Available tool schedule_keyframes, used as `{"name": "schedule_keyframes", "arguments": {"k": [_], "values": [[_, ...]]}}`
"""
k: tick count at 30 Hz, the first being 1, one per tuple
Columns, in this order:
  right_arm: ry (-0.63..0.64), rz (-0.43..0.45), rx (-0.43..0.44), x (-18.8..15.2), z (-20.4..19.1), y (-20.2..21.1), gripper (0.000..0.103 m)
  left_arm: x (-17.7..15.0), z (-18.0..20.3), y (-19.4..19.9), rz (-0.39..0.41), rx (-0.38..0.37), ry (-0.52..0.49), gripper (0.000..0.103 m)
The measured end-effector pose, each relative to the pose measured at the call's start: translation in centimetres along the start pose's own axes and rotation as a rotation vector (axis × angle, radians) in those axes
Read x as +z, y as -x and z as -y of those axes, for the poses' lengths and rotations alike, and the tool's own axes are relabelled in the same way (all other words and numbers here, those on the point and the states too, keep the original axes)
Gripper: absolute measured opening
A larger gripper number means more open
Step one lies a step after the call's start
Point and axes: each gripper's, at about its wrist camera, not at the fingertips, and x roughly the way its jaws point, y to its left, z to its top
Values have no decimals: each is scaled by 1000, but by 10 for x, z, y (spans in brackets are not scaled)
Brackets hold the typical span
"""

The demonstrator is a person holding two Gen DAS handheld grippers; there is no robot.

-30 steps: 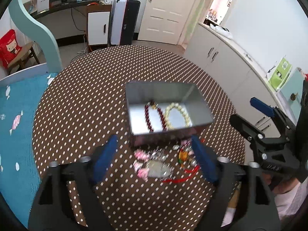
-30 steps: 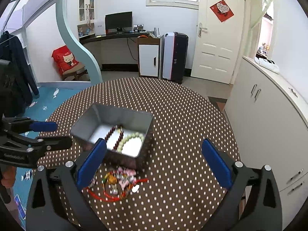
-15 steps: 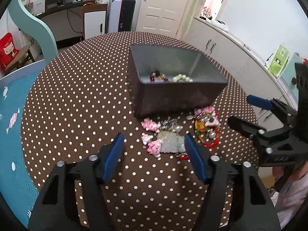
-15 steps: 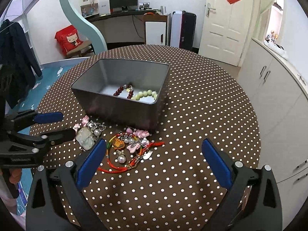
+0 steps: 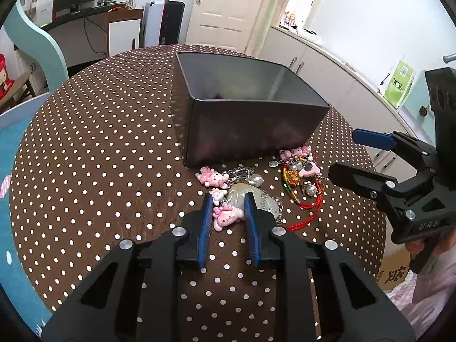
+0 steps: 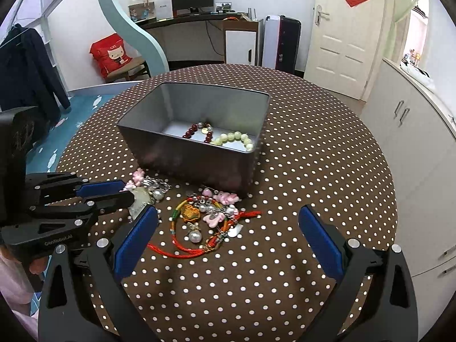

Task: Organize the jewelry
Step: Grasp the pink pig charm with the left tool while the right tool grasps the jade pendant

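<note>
A grey metal tin [image 5: 250,131] stands on the round dotted table; in the right wrist view [image 6: 196,131] it holds a dark red bead bracelet [image 6: 196,132] and a pale green bead bracelet [image 6: 235,139]. In front of it lie a pink-charm bracelet with a pale jade pendant [image 5: 228,213] and a red-cord bracelet with gold charm [image 5: 293,182], the latter also in the right wrist view [image 6: 196,222]. My left gripper [image 5: 227,208] has closed around the pink charm and pendant, also seen in the right wrist view [image 6: 125,192]. My right gripper [image 6: 228,228] is wide open above the red-cord bracelet.
The round table [image 6: 313,171] has a brown white-dotted cloth. White cabinets [image 6: 413,142] stand to the right, a teal curved bed frame [image 6: 128,28] and a desk with a monitor behind. A blue rug [image 5: 11,171] lies left of the table.
My left gripper has dropped low to the table and narrowed its jaws around the pink charm bracelet. My right gripper has come lower and closer over the red-cord bracelet, staying open.
</note>
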Motion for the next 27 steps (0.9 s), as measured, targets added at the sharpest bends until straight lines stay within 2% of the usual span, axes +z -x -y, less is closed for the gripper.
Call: {"name": "schedule_keyframes", "arguments": {"k": [9, 14, 18, 24, 27], "values": [[79, 35, 99, 9, -31, 1, 94, -4, -22, 19, 73, 38, 71, 22], [131, 15, 154, 19, -53, -14, 71, -2, -36, 36, 127, 72, 119, 22], [191, -8, 178, 27, -74, -31, 57, -4, -48, 49, 166, 104, 151, 22], [281, -75, 144, 31, -98, -57, 40, -10, -61, 52, 171, 134, 176, 22], [307, -113, 108, 29, -103, -69, 35, -13, -64, 52, 170, 109, 182, 22]]}}
